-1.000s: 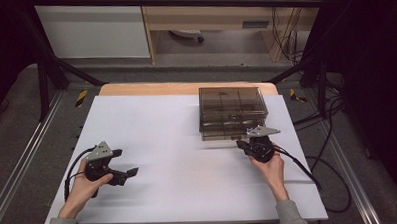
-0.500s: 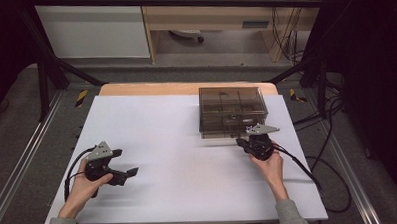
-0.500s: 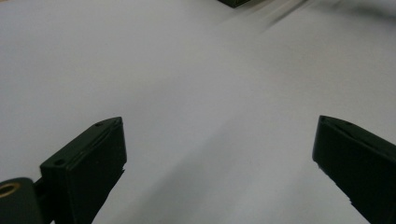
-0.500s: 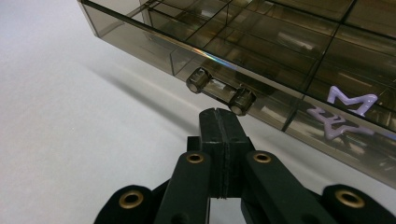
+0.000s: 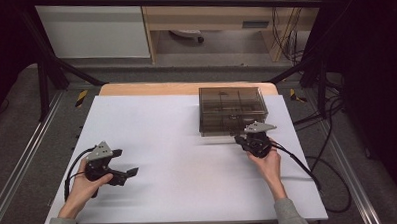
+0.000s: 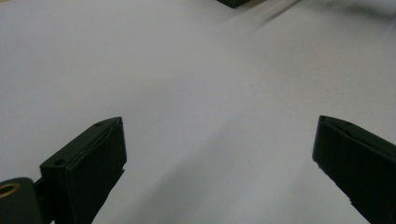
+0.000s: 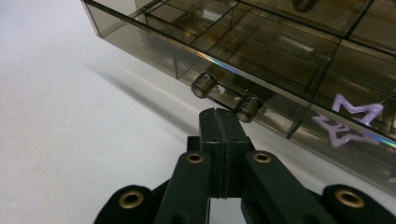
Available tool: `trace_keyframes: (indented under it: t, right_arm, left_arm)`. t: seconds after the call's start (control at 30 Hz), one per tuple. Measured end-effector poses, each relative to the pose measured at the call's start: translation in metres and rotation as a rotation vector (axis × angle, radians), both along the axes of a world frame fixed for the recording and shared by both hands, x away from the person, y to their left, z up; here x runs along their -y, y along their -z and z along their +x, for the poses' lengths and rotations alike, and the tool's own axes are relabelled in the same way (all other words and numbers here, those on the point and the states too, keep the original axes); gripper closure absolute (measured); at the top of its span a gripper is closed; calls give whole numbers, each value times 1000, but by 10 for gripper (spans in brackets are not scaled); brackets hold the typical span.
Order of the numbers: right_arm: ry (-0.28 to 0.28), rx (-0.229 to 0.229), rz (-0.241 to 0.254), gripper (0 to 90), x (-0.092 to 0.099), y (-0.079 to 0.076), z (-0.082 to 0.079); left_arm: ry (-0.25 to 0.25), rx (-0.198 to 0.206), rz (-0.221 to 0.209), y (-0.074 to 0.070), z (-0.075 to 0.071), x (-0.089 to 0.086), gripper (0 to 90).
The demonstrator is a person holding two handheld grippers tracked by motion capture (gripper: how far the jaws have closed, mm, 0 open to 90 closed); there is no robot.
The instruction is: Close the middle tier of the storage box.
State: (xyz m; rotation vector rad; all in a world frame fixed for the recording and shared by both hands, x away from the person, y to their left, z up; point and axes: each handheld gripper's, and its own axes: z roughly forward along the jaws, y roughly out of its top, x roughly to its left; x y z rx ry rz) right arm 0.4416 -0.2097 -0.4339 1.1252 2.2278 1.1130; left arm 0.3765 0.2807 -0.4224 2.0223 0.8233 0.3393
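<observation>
A smoky, see-through plastic drawer box (image 5: 230, 108) stands on the white table (image 5: 177, 127) at the back right. In the right gripper view its front drawer (image 7: 261, 51) has a clear handle with two round knobs (image 7: 204, 85). My right gripper (image 7: 219, 114) is shut with nothing between its jaws, and its tips sit just below that handle; from above, the right gripper (image 5: 242, 138) is at the box's front right corner. My left gripper (image 5: 125, 162) rests open over bare table at the front left, with its jaws (image 6: 219, 123) wide apart and nothing between them.
Pale lilac pieces (image 7: 355, 112) lie in a compartment at the right of the box. A wooden strip (image 5: 150, 88) borders the table's far edge. Cables (image 5: 298, 163) trail from the right gripper off the table's right side.
The right gripper has edged slightly closer to the box front. The left hand and its gripper have stayed where they were.
</observation>
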Motion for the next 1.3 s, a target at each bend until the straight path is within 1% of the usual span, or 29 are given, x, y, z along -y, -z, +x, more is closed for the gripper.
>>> trace_keyframes:
  t: [0.67, 0.83, 1.3]
  right_arm:
    - [9, 24, -8, 900, -1, 0, 9]
    - [7, 22, -12, 900, -2, 1, 11]
    - [14, 35, -18, 900, -3, 1, 17]
  left_arm:
    - [-1, 0, 2, 0, 0, 0, 26]
    - [-1, -1, 3, 0, 0, 0, 26]
    - [-2, -1, 5, 1, 0, -1, 26]
